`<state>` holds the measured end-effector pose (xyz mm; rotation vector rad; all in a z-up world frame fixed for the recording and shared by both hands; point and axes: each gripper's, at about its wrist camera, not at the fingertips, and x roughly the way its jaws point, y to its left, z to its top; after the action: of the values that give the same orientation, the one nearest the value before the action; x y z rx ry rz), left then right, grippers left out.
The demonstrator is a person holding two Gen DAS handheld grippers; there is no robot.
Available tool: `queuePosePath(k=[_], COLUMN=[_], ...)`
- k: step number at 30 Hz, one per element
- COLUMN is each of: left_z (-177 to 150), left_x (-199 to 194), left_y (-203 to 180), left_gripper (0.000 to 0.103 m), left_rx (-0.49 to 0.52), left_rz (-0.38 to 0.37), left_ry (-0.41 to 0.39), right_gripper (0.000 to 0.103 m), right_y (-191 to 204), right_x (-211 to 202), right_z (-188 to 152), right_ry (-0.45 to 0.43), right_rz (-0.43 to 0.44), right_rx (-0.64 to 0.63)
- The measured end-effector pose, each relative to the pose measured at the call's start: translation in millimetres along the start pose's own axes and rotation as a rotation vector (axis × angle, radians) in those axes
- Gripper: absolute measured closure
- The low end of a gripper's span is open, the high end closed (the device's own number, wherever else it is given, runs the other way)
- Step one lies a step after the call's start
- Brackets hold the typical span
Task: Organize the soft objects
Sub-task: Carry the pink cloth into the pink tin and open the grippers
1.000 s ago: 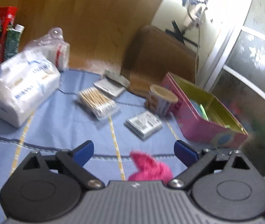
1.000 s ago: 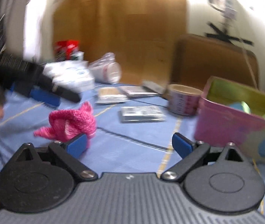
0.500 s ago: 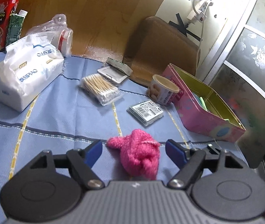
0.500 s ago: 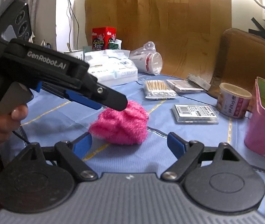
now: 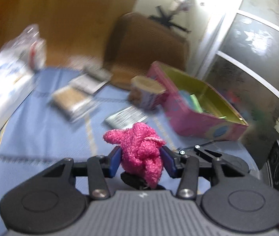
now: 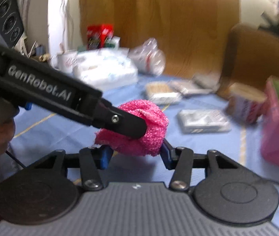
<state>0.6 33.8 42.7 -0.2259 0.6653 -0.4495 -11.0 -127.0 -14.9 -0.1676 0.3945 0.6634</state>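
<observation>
I had the left hand-held gripper [image 5: 141,160] angled down over the blue tabletop [image 5: 41,129], its jaws closing on the fuzzy pink knitted bundle [image 5: 139,149] — "GenRobot.AI" read along its side. The right hand-held gripper [image 6: 135,154] was closing beneath the same bundle — contact unclear.

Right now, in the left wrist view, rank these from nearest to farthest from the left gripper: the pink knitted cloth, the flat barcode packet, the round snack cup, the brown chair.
1. pink knitted cloth, between the closing pads of the left gripper.
2. flat barcode packet, just beyond the cloth.
3. round snack cup, farther, beside the pink tin.
4. brown chair, behind the table.
</observation>
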Motion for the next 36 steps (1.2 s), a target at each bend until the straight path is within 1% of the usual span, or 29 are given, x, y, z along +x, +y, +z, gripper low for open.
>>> queuePosePath(k=[4, 7, 11, 14, 18, 20, 22, 23, 24, 26, 29, 30, 32, 33, 34, 35, 36], left_z=[22.7, 38.8, 56.1, 66.7, 70.3, 72.6, 77.8, 80.5, 83.1, 88.4, 93.2, 93.4, 94.3, 93.7, 93.6, 93.6, 93.6], left_x=[20.0, 40.8, 73.0, 102.4, 133.5, 147.9, 162.1, 168.0, 172.7, 180.5, 188.7, 191.1, 194.7, 194.9, 194.0, 193.8, 192.7], left_y=[-40.6, -73.1, -108.9, -129.5, -152.4, -160.6, -167.0, -168.3, -169.3, -170.6, -170.7, -170.7, -171.8, -171.7, -171.2, -170.7, -169.7], left_gripper=[0.059, 0.059, 0.059, 0.059, 0.058, 0.058, 0.057, 0.055, 0.051, 0.048, 0.045, 0.045, 0.044, 0.044, 0.043, 0.042, 0.042], left_rx=[0.106, 0.177, 0.245, 0.259, 0.291, 0.297, 0.292, 0.283, 0.272, 0.25, 0.226, 0.222, 0.221, 0.222, 0.217, 0.214, 0.211], left_rz=[-0.039, -0.071, -0.108, -0.119, -0.098, -0.083, -0.075, -0.072, -0.068, -0.058, -0.047, -0.043, -0.033, -0.026, -0.021, -0.02, -0.018], left_ry=[-0.028, -0.044, -0.056, -0.022, 0.025, 0.051, 0.084, 0.097, 0.105, 0.108, 0.11, 0.113, 0.117, 0.116, 0.112, 0.111, 0.108], right_gripper=[0.05, 0.05, 0.05, 0.05, 0.05, 0.049, 0.049, 0.049, 0.049, 0.049, 0.047, 0.047, 0.046, 0.044, 0.035, 0.03, 0.027], right_y=[-21.6, -46.2, -82.7, -109.4, -148.8, -168.6, -191.1, -201.4, -212.0, -229.6, -257.4, -263.4, -266.7, -265.7, -267.2, -269.7, -268.8], right_x=[-19.4, -32.9, -44.4, -43.4, -42.2, -42.0, -39.0, -37.1, -33.9, -27.1, -16.7, -11.9, -7.2, -5.7, -7.0, -7.6, -8.2], right_z=[0.4, 2.9, 6.0, 6.4, 0.3, -0.5, 3.1, 5.1, 7.9, 13.4, 21.8, 23.9, 24.3, 23.7, 21.7, 21.7, 21.7], right_ry=[-0.088, -0.133, -0.161, -0.155, -0.124, -0.114, -0.072, -0.049, -0.007, 0.066, 0.192, 0.232, 0.293, 0.324, 0.344, 0.356, 0.354], right_rz=[-0.126, -0.21, -0.316, -0.4, -0.436, -0.423, -0.401, -0.387, -0.362, -0.32, -0.273, -0.272, -0.28, -0.304, -0.305, -0.305, -0.32], right_rx=[0.015, 0.045, 0.082, 0.089, 0.163, 0.208, 0.245, 0.259, 0.267, 0.282, 0.294, 0.287, 0.233, 0.198, 0.193, 0.185, 0.163])
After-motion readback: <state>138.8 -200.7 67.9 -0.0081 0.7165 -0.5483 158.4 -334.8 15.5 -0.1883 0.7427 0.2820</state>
